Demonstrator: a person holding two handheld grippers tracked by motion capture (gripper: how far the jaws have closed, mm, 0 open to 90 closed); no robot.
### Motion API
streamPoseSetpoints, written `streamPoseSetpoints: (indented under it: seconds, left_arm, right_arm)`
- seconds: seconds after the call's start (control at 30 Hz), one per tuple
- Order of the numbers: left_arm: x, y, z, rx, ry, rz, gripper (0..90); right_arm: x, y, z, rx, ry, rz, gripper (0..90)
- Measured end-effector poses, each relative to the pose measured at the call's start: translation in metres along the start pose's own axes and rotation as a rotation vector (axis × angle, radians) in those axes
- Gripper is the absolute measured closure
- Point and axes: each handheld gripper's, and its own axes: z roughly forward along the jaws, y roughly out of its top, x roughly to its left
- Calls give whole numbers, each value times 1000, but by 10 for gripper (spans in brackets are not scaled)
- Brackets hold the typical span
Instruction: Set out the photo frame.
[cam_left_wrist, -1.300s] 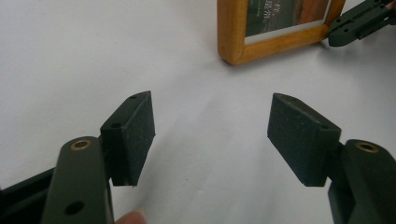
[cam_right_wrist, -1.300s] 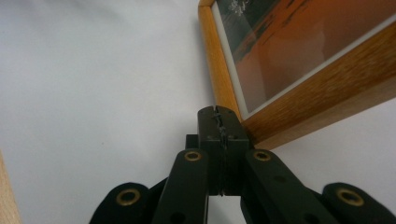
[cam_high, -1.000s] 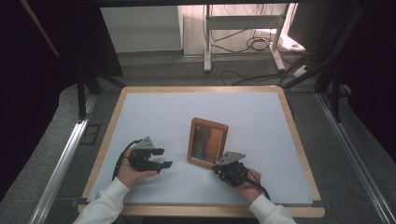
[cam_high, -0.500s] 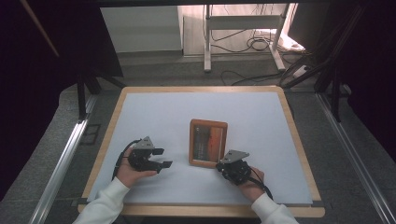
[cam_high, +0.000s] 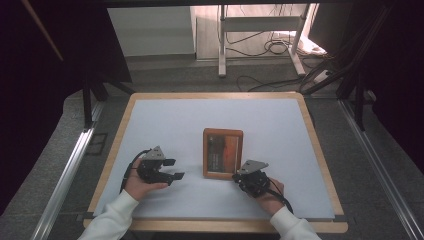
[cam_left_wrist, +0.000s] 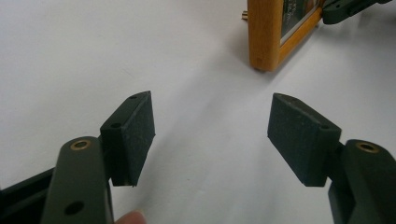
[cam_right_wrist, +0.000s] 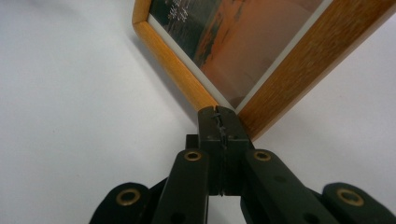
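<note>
A wooden picture frame with an orange and dark picture lies flat on the white table top, near the front middle. My right gripper is at the frame's near right corner. In the right gripper view its jaws are pressed together with nothing between them, and their tip touches that corner of the frame. My left gripper rests to the left of the frame, apart from it. Its pads stand wide apart over bare table, pointing towards the frame's edge.
The table has a light wooden rim. Metal rails run along both sides of it. Beyond the far edge are a white stand and cables on the floor. The right gripper's tip shows at the top of the left gripper view.
The frame has turned a little and now lies squarer to the table's edges. Both hands have stayed where they were.
</note>
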Motion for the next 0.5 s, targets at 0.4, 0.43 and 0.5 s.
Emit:
streamPoseSetpoints:
  seconds: [0.4, 0.43, 0.5]
  left_arm:
    - [0, 0, 0, 0, 3, 5, 311]
    - [0, 0, 0, -1, 3, 5, 311]
    - [-1, 0, -1, -4, 3, 2, 311]
  right_arm:
    - [-1, 0, -4, -24, 18, 6, 899]
    - [0, 1, -7, -32, 16, 4, 899]
    - [1, 1, -12, -51, 17, 5, 899]
